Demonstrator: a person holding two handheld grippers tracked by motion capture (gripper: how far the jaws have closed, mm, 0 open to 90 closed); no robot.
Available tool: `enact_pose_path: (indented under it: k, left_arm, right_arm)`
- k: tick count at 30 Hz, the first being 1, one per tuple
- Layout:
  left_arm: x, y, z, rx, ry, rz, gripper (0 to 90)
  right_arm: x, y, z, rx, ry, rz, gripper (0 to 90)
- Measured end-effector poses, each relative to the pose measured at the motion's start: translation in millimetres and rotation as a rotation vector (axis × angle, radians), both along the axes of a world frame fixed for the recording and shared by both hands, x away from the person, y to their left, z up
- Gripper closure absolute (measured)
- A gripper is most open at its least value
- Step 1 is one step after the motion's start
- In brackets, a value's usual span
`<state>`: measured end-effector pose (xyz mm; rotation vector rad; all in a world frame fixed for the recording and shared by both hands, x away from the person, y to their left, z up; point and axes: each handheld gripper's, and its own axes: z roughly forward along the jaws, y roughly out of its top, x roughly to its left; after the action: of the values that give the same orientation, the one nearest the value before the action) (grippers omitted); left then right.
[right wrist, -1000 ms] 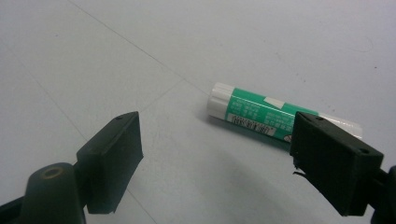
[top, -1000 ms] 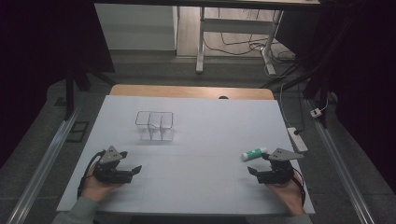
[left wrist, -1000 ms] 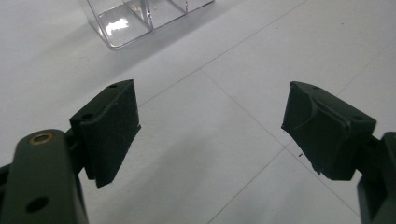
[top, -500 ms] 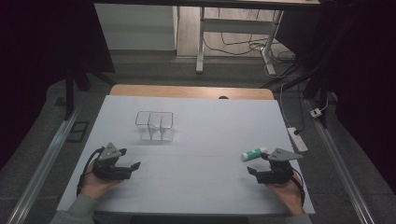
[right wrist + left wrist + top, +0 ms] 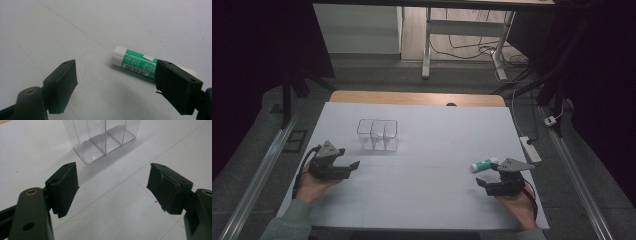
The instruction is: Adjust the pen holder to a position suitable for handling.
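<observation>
A clear plastic box (image 5: 377, 134) with three compartments stands empty on the white table sheet (image 5: 437, 150). My left gripper (image 5: 350, 157) hovers just near-left of it, jaws apart and aimed toward the clear box (image 5: 102, 140). The left gripper (image 5: 112, 185) has just been closing a little, with nothing between its jaws. A green-and-white glue stick (image 5: 483, 164) lies on the sheet at the right. My right gripper (image 5: 484, 179) sits just behind it, open. In the right gripper view the glue stick (image 5: 135, 63) lies beyond the right gripper (image 5: 116, 75), partly hidden by the right-hand jaw.
A white power strip (image 5: 530, 149) lies at the sheet's right edge. A wooden table edge (image 5: 417, 97) shows beyond the sheet. Metal rails (image 5: 259, 175) run along the floor at the left. Desk legs and cables stand farther back.
My left hand has carried its gripper away from the person and slightly up, closer to the clear box. The right gripper and glue stick have stayed put.
</observation>
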<state>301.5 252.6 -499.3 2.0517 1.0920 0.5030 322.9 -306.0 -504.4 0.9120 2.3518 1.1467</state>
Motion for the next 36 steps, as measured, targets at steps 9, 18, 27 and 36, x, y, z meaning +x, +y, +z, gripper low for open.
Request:
enact_pose_path:
  k: [9,18,27,36]
  left_arm:
    - [22.6,1.8,0.2,0.015,0.016,0.044,26.9]
    - [43.0,6.3,4.7,0.008,0.000,0.068,33.1]
    - [75.6,10.0,5.8,-0.011,-0.003,0.066,50.6]
    - [78.4,9.7,4.4,0.010,0.017,0.031,73.7]
  right_arm:
    - [0.5,0.7,0.1,-0.005,0.003,-0.001,17.9]
    - [0.4,-0.6,0.7,-0.005,-0.004,-0.009,17.8]
    - [1.0,-0.4,0.4,0.000,-0.007,-0.011,17.8]
    - [-0.5,-1.4,1.8,0.001,-0.006,-0.003,17.8]
